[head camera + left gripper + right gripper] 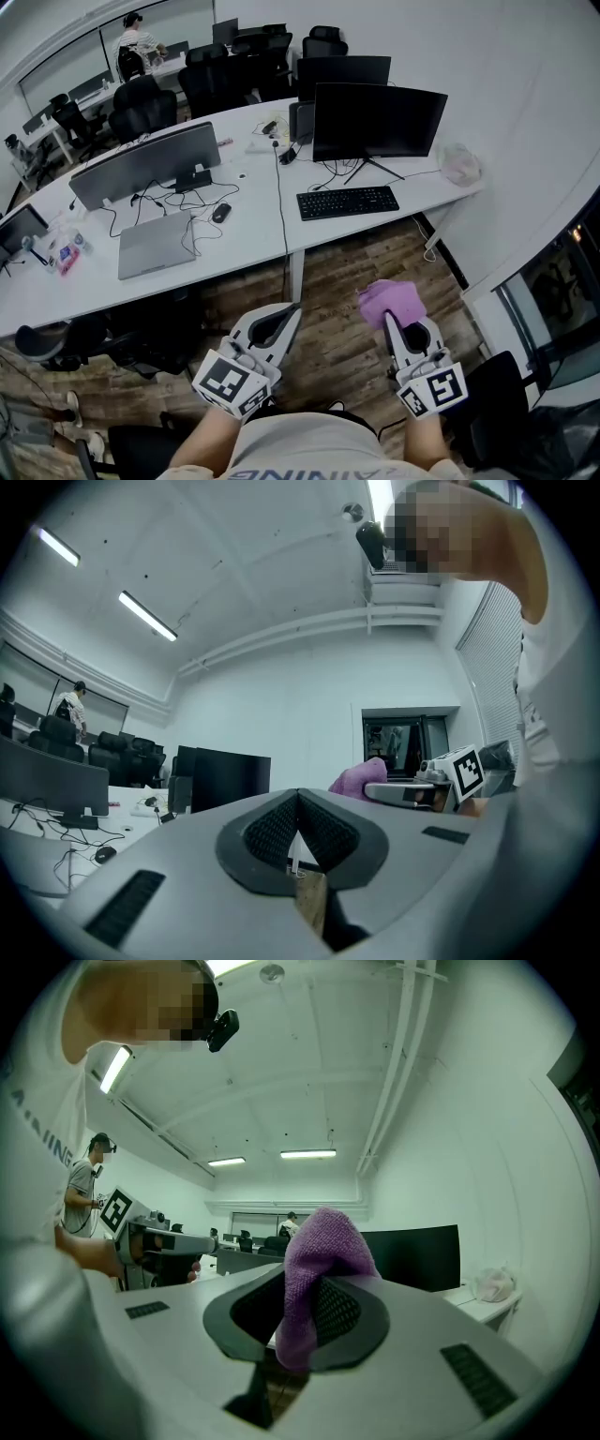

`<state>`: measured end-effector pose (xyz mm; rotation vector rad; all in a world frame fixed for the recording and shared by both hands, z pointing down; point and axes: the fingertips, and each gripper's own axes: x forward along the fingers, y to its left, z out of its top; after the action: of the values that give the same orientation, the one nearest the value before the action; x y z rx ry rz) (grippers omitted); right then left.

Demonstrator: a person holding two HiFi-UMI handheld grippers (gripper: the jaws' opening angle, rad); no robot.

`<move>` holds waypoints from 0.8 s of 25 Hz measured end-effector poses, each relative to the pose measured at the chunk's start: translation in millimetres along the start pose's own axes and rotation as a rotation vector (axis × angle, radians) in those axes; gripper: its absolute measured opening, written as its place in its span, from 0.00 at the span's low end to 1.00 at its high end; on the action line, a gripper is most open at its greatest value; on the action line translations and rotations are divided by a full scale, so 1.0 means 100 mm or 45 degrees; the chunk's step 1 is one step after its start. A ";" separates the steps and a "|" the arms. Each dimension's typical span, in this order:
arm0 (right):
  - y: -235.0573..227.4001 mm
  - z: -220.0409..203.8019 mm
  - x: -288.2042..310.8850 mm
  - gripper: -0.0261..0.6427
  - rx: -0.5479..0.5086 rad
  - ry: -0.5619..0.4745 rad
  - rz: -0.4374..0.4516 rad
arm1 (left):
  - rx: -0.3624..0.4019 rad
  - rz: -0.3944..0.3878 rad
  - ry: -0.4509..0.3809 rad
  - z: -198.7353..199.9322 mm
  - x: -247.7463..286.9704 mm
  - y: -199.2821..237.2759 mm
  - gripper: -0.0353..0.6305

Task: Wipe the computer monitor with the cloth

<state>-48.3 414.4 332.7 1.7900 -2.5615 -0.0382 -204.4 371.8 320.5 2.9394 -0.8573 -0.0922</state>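
Observation:
A black computer monitor (379, 121) stands on the white desk (253, 225), behind a black keyboard (347, 202). My right gripper (386, 315) is shut on a purple cloth (393, 300), held low over the wooden floor, well short of the desk. In the right gripper view the cloth (314, 1269) bulges up from between the jaws, with the monitor (412, 1256) beyond it. My left gripper (294, 309) is shut with nothing in it, level with the right one. The left gripper view shows the monitor (225, 778) far ahead and the cloth (361, 777) to the right.
A second grey monitor (145, 164), a closed laptop (155, 243), a mouse (220, 213) and cables lie on the desk's left part. A crumpled bag (459, 164) sits at the desk's right end. Black office chairs (141, 108) stand behind, and a person (138, 44) sits far back.

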 end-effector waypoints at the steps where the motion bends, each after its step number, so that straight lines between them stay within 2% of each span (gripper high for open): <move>1: -0.03 -0.01 -0.03 0.14 0.004 0.001 0.004 | 0.003 -0.001 0.006 0.00 0.03 -0.04 0.06; 7: -0.37 -0.09 -0.19 0.14 0.062 -0.010 0.019 | 0.024 0.018 0.042 -0.08 0.28 -0.29 0.06; 16: -0.79 -0.46 -0.37 0.14 0.138 -0.005 0.140 | -0.045 0.149 0.118 -0.41 0.52 -0.64 0.06; 20: -0.96 -0.55 -0.38 0.14 0.145 0.003 0.174 | -0.061 0.165 0.131 -0.45 0.69 -0.69 0.06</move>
<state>56.8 416.2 384.5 1.6422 -2.7285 0.1136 -106.2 395.5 356.7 2.8073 -1.0120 0.0454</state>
